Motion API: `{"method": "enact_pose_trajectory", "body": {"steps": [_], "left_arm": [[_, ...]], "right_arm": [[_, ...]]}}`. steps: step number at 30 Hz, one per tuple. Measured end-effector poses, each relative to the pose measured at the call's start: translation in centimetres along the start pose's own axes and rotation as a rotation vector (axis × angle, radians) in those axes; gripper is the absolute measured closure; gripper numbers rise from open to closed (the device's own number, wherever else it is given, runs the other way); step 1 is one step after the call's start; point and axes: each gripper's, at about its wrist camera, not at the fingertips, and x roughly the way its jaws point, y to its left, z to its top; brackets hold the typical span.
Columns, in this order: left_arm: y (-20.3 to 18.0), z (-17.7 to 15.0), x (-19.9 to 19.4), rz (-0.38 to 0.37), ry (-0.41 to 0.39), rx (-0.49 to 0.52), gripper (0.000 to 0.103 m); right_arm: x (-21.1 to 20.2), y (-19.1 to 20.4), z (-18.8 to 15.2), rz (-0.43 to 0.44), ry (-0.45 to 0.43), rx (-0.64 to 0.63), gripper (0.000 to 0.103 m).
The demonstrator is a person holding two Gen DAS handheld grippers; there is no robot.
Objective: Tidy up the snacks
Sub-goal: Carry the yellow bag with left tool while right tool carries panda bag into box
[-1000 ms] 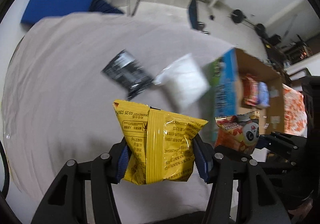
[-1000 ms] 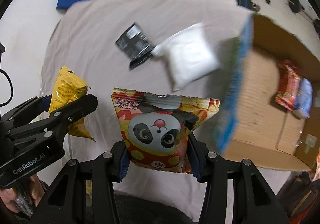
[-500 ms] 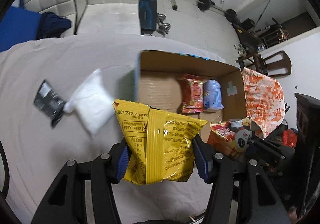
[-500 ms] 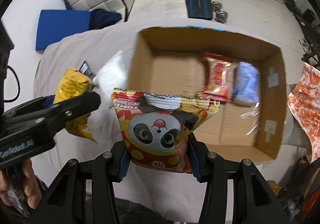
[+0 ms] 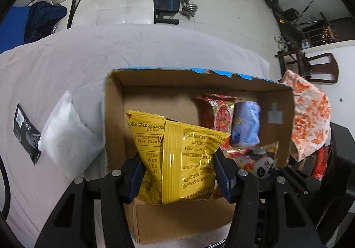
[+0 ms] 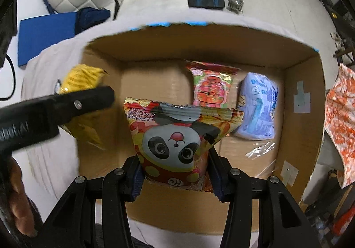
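My left gripper point(image 5: 177, 174) is shut on a yellow snack bag point(image 5: 177, 157), which hangs over the left part of an open cardboard box point(image 5: 113, 119). My right gripper point(image 6: 174, 176) is shut on a panda-print snack bag point(image 6: 175, 141), above the middle of the same box point(image 6: 301, 66). Inside the box lie a red snack pack point(image 6: 210, 86) and a pale blue pack point(image 6: 258, 104) against the far wall. The right wrist view shows the left gripper point(image 6: 55, 112) with the yellow bag point(image 6: 82, 79) at the box's left wall. The panda bag point(image 5: 257, 159) shows at the right of the left wrist view.
The box stands on a table with a light cloth point(image 5: 66, 59). A white pouch point(image 5: 66, 137) and a black packet point(image 5: 26, 132) lie on the cloth left of the box. An orange-patterned cloth point(image 5: 310, 115) hangs right of the box. Chairs and gym weights stand beyond the table.
Both grippers have carried their bags from over the cloth to above the open box and sunk a little. The white pouch and black packet now lie off to the left.
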Motion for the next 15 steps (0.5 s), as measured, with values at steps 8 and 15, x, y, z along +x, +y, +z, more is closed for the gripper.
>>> {"method": "enact_pose_trajectory", "body": {"steps": [8,15], "left_arm": [[-1.4,1.6,4.5,0.025,0.074,0.011,0.049],[-2.1,2.4,7.9,0.065,0.119,0.038,0.047]], "right_arm": [[3.3,-5.7,-0.9,-0.092,0.086,0.042,0.051],[6.3,-9.2,-2.5,-0.120,0.152,0.091,0.051]]}}
